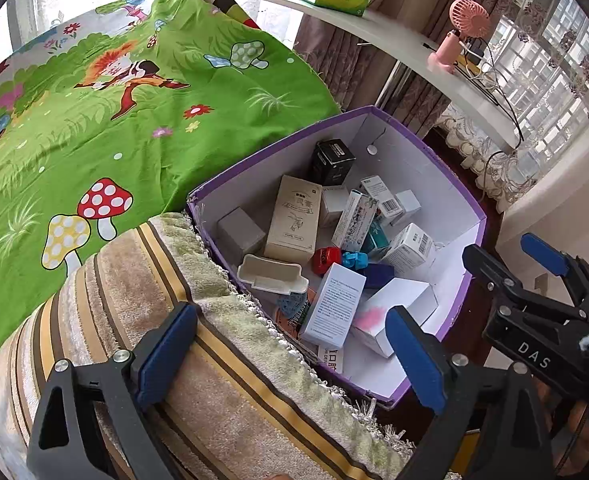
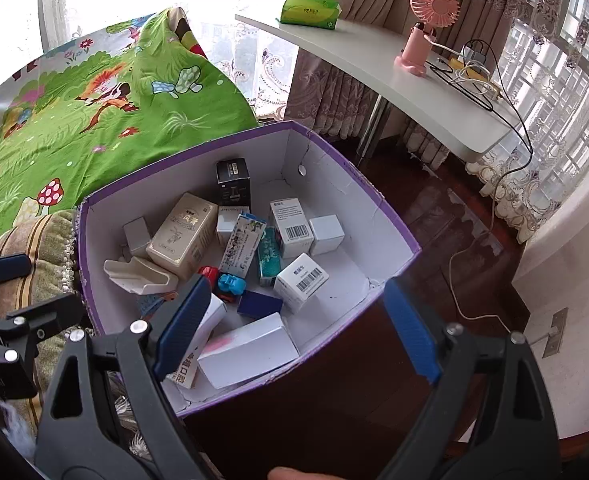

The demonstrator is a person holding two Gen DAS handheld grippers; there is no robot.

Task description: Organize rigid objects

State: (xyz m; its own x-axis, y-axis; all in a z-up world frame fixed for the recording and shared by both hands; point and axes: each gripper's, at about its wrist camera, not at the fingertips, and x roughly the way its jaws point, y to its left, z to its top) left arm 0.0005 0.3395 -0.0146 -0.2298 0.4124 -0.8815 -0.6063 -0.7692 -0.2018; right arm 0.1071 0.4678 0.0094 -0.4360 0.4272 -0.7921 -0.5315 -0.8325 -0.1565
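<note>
1. The open cardboard box with purple outer walls and white inside (image 2: pixel 378 232) stood on dark wooden flooring, pressed against a bed draped with a striped beige-and-brown fringed blanket (image 1: pixel 222 392) and a green cartoon-print sheet with mushrooms (image 1: pixel 94 140).
2. Contents lay loose and unsorted in the box: a tall beige carton (image 2: pixel 182 236), a black carton (image 2: pixel 233 182) at the far wall, several white barcode cartons (image 2: pixel 300 282), a white plastic tray (image 2: pixel 140 276), a small red toy (image 1: pixel 325 261) and a small blue toy car (image 2: pixel 230 283) side by side, a dark blue block (image 2: pixel 259 305), and a white carton with a pink smear (image 2: pixel 246 348) nearest the camera.
3. Left gripper (image 1: pixel 290 360) — blue pads spread wide, nothing between them; it hung over the blanket edge and the near rim of the box.
4. Right gripper (image 2: pixel 298 328) — likewise released, jaws wide apart above the near part of the box, no item gripped.
5. Beyond stood a white table (image 2: pixel 354 52) bearing a pink desk fan (image 2: pixel 422 28) and a green tissue pack (image 2: pixel 310 10).
</note>
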